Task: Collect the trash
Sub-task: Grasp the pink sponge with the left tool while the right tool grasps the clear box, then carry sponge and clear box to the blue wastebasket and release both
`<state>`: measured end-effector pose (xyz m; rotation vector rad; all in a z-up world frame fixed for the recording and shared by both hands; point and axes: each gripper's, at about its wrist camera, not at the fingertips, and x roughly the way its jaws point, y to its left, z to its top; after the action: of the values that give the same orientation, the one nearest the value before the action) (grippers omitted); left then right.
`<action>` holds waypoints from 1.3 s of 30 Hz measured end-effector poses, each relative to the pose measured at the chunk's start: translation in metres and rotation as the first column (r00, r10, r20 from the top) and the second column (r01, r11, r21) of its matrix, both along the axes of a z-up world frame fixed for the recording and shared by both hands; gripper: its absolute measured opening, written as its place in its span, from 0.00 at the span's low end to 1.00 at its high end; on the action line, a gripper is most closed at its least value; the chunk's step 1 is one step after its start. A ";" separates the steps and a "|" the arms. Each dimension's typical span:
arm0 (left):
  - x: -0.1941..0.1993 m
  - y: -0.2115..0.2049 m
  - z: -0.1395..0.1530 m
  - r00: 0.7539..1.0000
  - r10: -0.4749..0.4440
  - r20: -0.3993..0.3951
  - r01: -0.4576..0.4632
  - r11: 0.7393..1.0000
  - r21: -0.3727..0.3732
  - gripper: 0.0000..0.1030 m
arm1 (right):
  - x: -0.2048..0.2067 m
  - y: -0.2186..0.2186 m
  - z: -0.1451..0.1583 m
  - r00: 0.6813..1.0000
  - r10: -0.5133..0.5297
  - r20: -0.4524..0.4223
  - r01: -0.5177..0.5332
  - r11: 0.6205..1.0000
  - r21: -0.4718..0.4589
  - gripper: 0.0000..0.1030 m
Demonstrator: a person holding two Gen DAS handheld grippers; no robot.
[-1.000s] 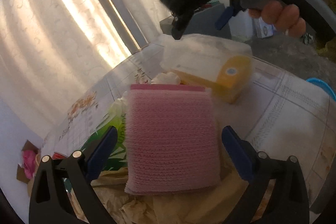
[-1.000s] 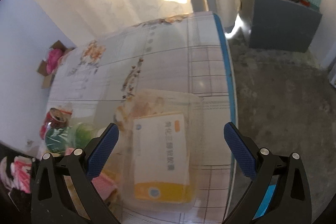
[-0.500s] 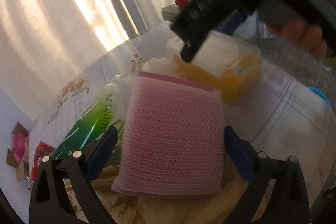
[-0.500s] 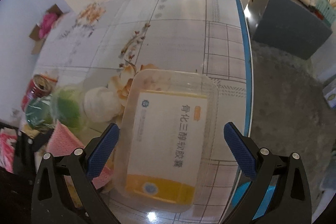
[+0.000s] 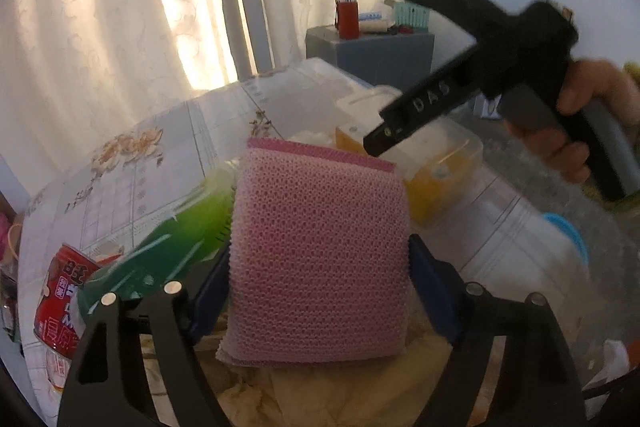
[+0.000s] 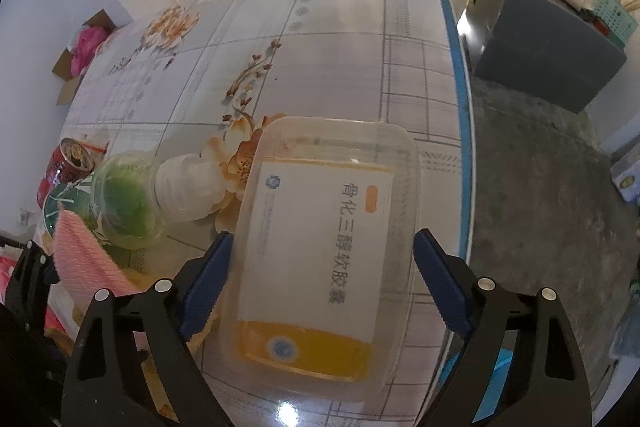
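A pink mesh sponge (image 5: 320, 251) stands between the blue pads of my left gripper (image 5: 320, 281). The jaws are closing, and both pads touch the sponge's sides. It rests over crumpled brown paper (image 5: 320, 395). A clear plastic container (image 6: 332, 227) with a white and orange box inside lies flat on the table (image 6: 340, 47). My right gripper (image 6: 322, 267) points down over it. Its jaws are closing, with the container between them and the pads just outside its long walls. In the left wrist view, one of the right gripper's fingers (image 5: 400, 123) hangs over the container (image 5: 440, 163).
A green plastic bottle (image 6: 128, 199) lies beside the sponge, its white cap toward the container. A red drink can (image 6: 68, 163) stands further left. The table's blue edge (image 6: 460, 107) runs on the right, with a grey cabinet (image 6: 548, 55) on the floor beyond.
The left jaws have closed from wide open onto the sponge, and the gripper has rolled and risen a little. The right gripper has come down over the container and its jaws have narrowed.
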<state>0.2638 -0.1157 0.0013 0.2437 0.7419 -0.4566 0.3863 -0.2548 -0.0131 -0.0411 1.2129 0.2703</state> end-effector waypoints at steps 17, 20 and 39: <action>-0.025 0.047 0.057 0.998 0.018 0.062 0.002 0.951 -0.310 0.78 | -0.024 -0.010 0.070 0.991 -0.051 0.126 0.036 0.992 0.118 0.78; -0.032 0.059 0.068 0.998 0.023 0.053 0.000 0.923 -0.384 0.78 | -0.039 -0.009 0.087 0.986 -0.059 0.157 0.038 0.990 0.138 0.78; -0.089 -0.150 0.064 0.923 -0.374 -0.094 0.309 0.863 -0.399 0.78 | -0.251 -0.209 0.067 0.832 -0.536 0.142 0.485 0.828 0.283 0.78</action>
<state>0.1749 -0.2658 0.0654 -0.0308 0.7608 -0.9605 0.1349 -0.4641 0.0536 0.4532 0.9243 -0.0690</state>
